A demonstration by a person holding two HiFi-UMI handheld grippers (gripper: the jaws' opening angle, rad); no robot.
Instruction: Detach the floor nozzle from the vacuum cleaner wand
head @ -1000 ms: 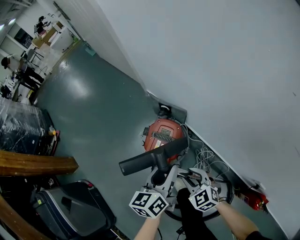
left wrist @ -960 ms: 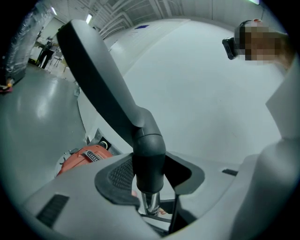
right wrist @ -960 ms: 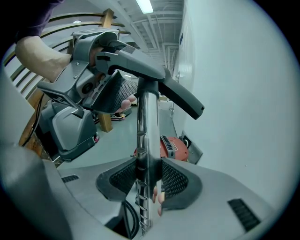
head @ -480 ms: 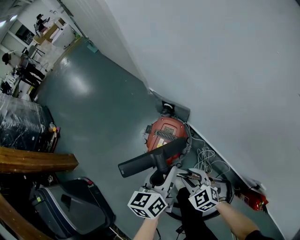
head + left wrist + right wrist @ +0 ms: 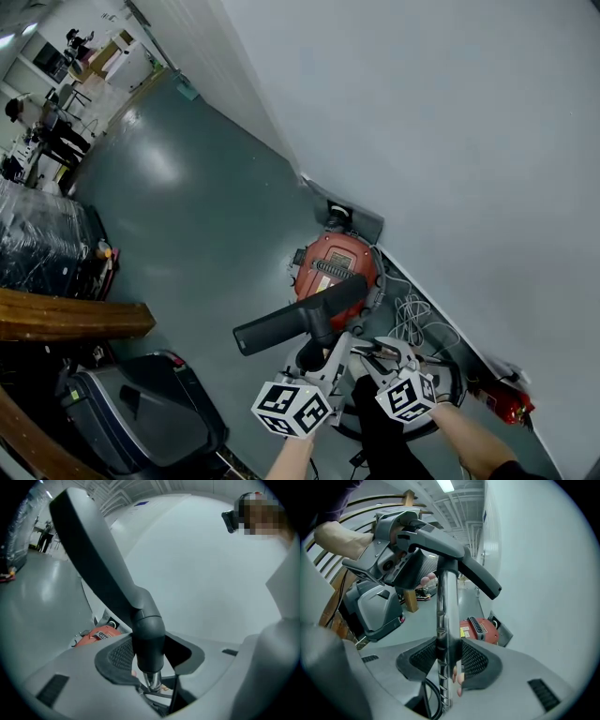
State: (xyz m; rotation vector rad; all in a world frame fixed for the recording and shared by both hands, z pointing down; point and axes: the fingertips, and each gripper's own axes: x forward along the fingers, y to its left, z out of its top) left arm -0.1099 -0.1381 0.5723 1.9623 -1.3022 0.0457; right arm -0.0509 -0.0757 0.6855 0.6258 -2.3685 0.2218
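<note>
Wooden beam (image 5: 66,319) beside dark case (image 5: 141,412)

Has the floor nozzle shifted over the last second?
No. In the head view the floor nozzle crosses the lower edge of the red vacuum canister just as before; only the camera drifted slightly.

The left hand-held gripper (image 5: 321,354) is pointing forward and slightly down, its marker cube facing the head camera, and its jaws are clamping the dark neck of the floor nozzle (image 5: 148,634). Just beside it, the right hand-held gripper (image 5: 371,356) is angling down more steeply, and its pads are pressing on both sides of the chrome wand (image 5: 447,606). The left forearm (image 5: 292,459) and right forearm (image 5: 473,442) are reaching in bare from the bottom edge, close together.
</note>
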